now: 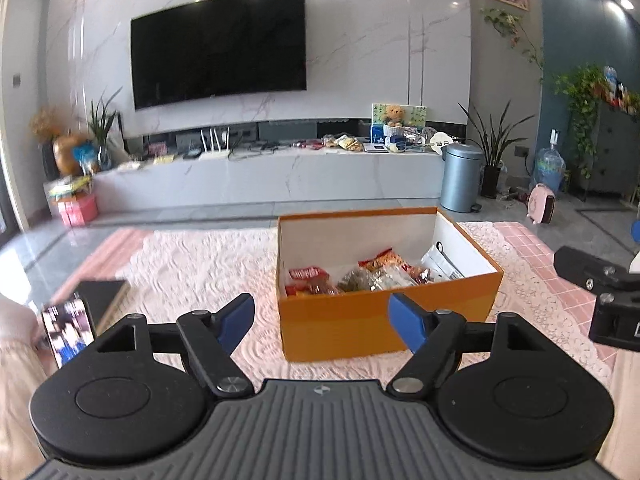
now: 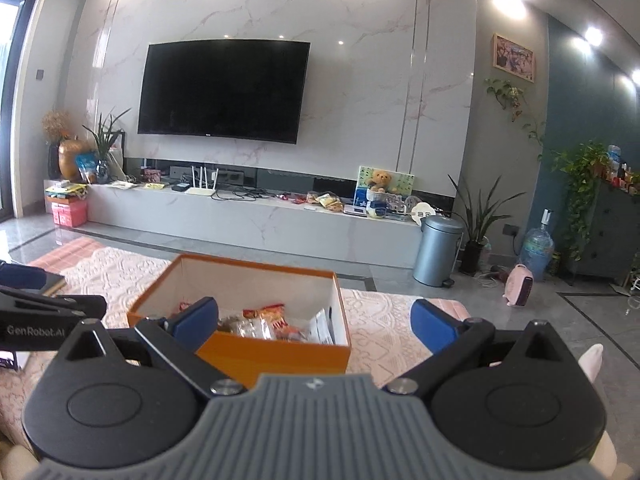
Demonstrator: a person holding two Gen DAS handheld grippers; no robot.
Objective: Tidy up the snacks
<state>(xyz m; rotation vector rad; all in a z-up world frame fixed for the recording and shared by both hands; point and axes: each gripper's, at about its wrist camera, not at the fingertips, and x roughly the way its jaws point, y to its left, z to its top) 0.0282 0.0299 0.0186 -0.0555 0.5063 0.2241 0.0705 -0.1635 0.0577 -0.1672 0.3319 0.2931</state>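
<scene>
An orange cardboard box [image 1: 352, 324] with a white inside stands on a table under a pink lace cloth [image 1: 208, 264]. Several snack packets [image 1: 372, 274] lie in it, red, clear and white. My left gripper [image 1: 322, 322] is open and empty, held just in front of the box's near wall. The box also shows in the right wrist view [image 2: 276, 356], with the snack packets [image 2: 276, 324] inside. My right gripper [image 2: 316, 320] is open and empty, above the box's near edge. The right gripper's body [image 1: 600, 292] shows at the right edge of the left wrist view.
A phone [image 1: 68, 330] with a lit screen and a dark notebook [image 1: 102, 296] lie at the table's left. Beyond the table are a TV console [image 1: 260, 172], a wall TV [image 1: 218, 48], a grey bin [image 1: 460, 176] and plants. The left gripper's body [image 2: 44, 316] shows at the left.
</scene>
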